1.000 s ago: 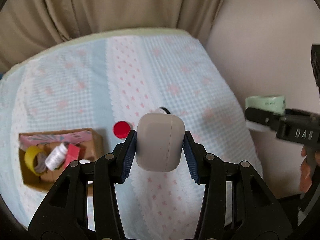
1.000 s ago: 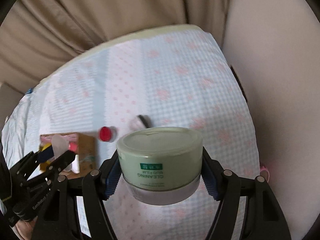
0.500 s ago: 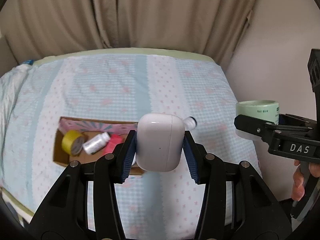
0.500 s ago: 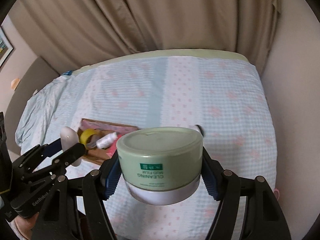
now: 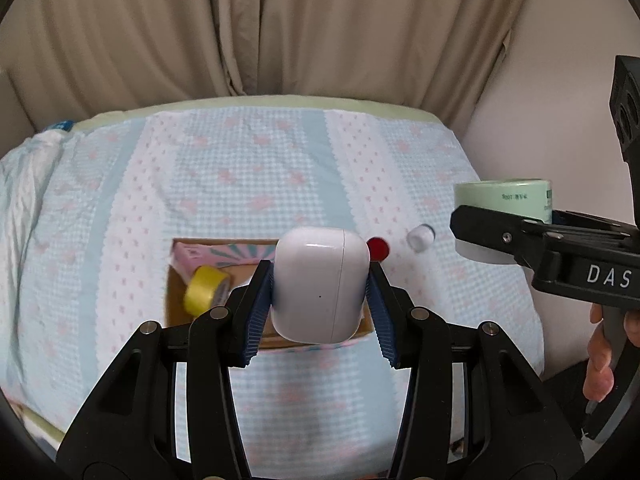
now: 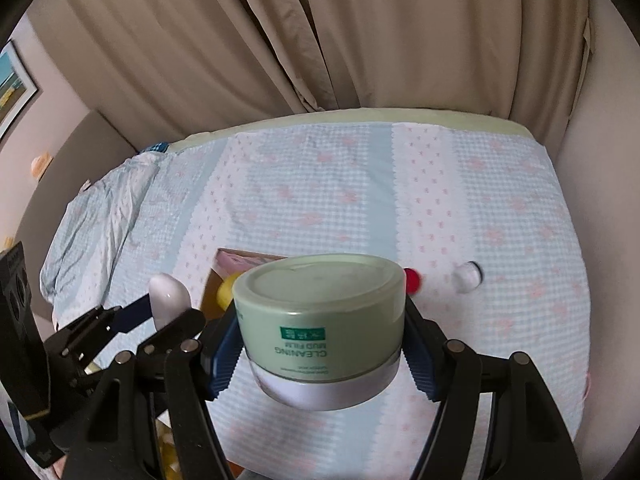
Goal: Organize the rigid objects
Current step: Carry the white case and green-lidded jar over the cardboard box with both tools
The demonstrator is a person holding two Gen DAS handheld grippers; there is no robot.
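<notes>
My left gripper (image 5: 320, 292) is shut on a white earbud case (image 5: 320, 280), held in the air above a cardboard box (image 5: 176, 300) on the bed. The box holds a yellow tape roll (image 5: 206, 290) and a pink item (image 5: 192, 254). My right gripper (image 6: 320, 332) is shut on a pale green jar (image 6: 320, 312) labelled cleaning mud film, held above the bed to the right of the box (image 6: 228, 258). The jar also shows in the left wrist view (image 5: 502, 200). The earbud case shows in the right wrist view (image 6: 168, 298).
A red cap (image 5: 378, 247) and a small white bottle (image 5: 420, 237) lie on the blue and pink bedspread (image 5: 260, 168) right of the box. Beige curtains (image 5: 280, 28) hang behind the bed. A wall (image 5: 568, 80) borders the bed's right side.
Both views have swung and tilted; the box now sits nearer the centre, under the earbud case. Both grippers keep their hold.
</notes>
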